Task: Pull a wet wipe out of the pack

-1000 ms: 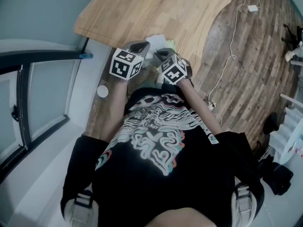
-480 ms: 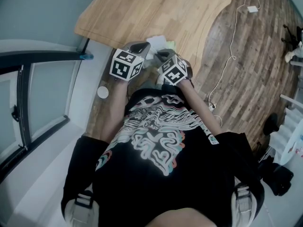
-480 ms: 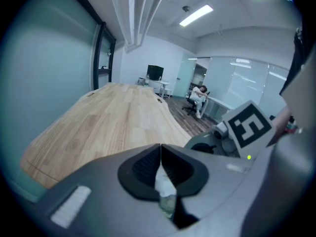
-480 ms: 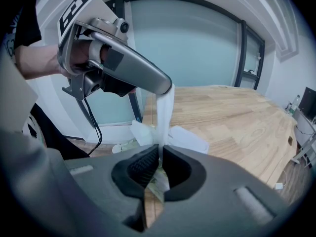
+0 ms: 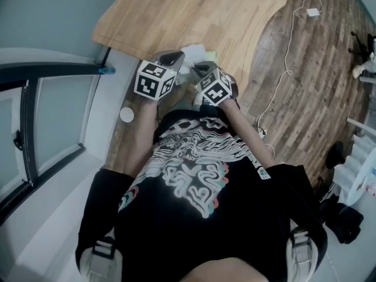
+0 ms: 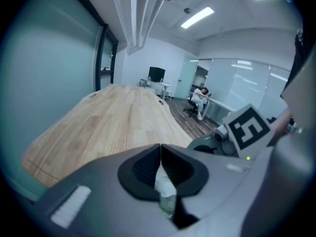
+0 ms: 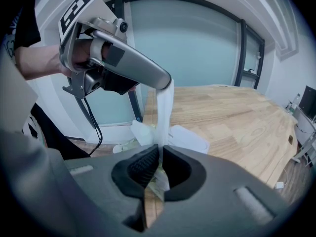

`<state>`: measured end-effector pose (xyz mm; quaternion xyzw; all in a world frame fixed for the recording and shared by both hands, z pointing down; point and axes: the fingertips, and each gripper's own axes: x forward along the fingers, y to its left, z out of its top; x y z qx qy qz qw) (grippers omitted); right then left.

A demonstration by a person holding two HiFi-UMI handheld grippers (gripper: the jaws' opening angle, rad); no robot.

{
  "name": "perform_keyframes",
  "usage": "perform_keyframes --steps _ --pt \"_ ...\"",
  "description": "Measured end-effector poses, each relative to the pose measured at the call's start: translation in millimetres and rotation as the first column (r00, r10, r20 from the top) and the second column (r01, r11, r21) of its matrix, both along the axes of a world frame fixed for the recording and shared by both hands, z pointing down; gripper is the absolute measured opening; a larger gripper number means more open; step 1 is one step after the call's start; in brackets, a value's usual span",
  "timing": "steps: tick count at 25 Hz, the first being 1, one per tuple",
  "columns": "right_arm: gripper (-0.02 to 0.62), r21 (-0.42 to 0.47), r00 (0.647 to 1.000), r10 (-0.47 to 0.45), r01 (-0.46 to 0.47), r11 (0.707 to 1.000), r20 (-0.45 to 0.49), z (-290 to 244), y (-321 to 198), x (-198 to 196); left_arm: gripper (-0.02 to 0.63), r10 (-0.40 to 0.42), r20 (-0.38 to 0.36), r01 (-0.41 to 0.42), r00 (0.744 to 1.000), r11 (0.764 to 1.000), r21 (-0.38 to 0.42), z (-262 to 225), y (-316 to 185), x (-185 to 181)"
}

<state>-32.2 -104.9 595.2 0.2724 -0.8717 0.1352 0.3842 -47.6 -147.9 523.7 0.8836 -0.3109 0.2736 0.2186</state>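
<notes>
We hold both grippers just over the near edge of the table [image 5: 188, 10], close to each other.

The left gripper [image 6: 160, 149] has its jaws pressed together on the wipe [image 7: 164, 112]; a white fold of it shows between the pads and hangs out under them. The right gripper [image 7: 160, 152] sits lower and is also pinched shut, on the other end of the same wipe.

From the right gripper view, the wipe runs as a narrow white strip, pulled straight, from the left gripper's tip down into the right gripper's pads.

A pale, slightly green scrap shows under the right pads. We cannot tell whether that is the pack or more wipe.

Behind the strip, white sheets [image 7: 190, 139] lie on the wood near the table's edge. From the left gripper view, the right gripper's cube [image 6: 249, 128] stands just to the right.
</notes>
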Motion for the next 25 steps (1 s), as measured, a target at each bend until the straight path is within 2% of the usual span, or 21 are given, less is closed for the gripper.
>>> perform_keyframes --steps 25 --pt "0.023 -0.024 1.000 0.007 -0.006 1.000 0.013 -1.2 2.7 0.8 -0.002 -0.031 -0.016 0.031 0.999 0.999 0.026 -13.3 -10.4 -5.5"
